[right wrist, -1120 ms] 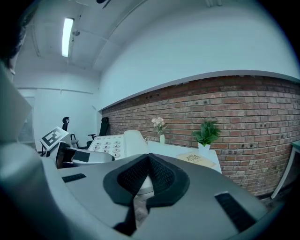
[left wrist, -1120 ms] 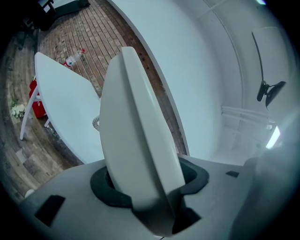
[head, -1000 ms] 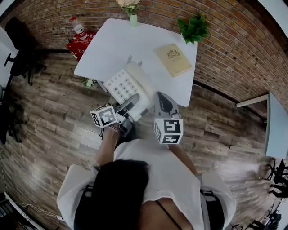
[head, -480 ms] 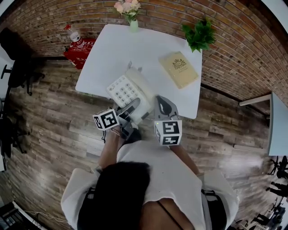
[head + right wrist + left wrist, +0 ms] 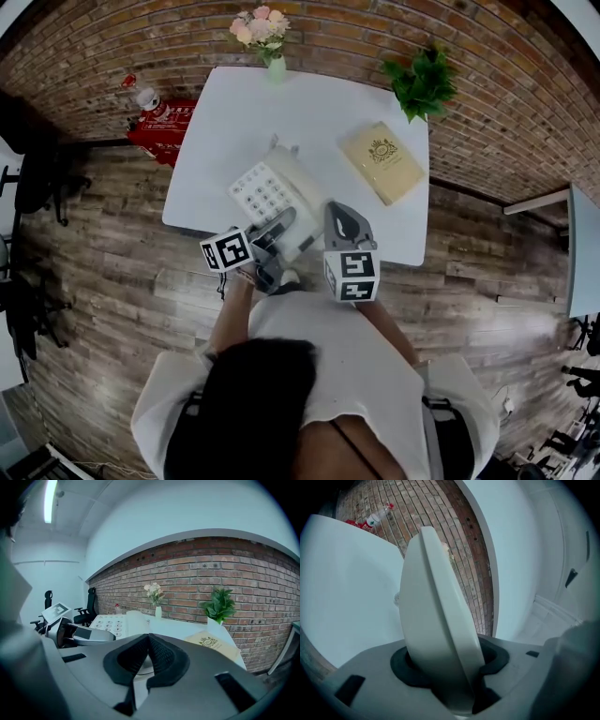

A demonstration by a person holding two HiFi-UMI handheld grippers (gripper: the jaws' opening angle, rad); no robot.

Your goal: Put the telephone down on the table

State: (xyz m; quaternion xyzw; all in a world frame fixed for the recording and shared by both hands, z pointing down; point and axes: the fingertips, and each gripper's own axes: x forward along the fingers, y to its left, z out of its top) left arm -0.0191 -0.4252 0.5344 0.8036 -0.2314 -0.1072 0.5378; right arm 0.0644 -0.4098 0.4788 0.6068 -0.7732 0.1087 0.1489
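Soft, even indoor light fills every view, a ceiling strip lamp (image 5: 50,498) glows in the right gripper view, the white worktop (image 5: 309,103) reads bright, and fisheye distortion bends and darkens all edges while near surfaces blur.

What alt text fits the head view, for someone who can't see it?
Seen from above, a person's left gripper holds a white telephone over the near edge of a white table, the right gripper beside it. A tan book, a potted plant and a vase of flowers sit farther back.
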